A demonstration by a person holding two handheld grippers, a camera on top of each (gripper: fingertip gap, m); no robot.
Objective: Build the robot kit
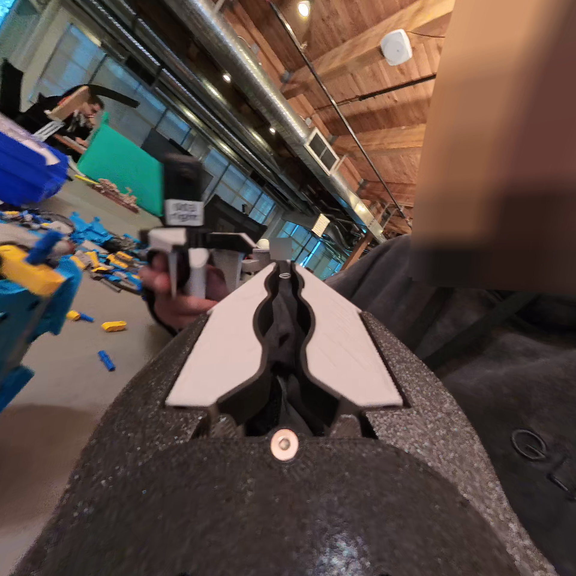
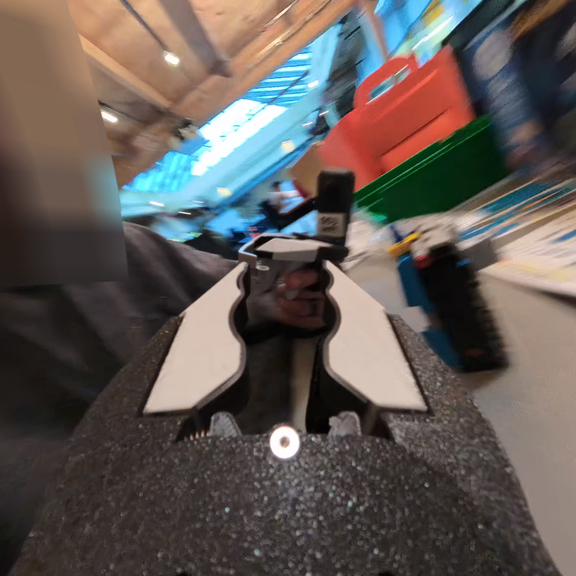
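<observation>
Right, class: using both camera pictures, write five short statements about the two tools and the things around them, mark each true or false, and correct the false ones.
1. The left tool has its fingers nearly closed with nothing between them. True.
2. The right tool grips a yellow block. False: its fingers are apart and hold nothing.
3. Blue and yellow toy pieces lie scattered on the table. True.
4. The green board lies flat on the table. False: it stands upright at the far side.
5. In the right wrist view the other tool is held in a hand. True.
</observation>
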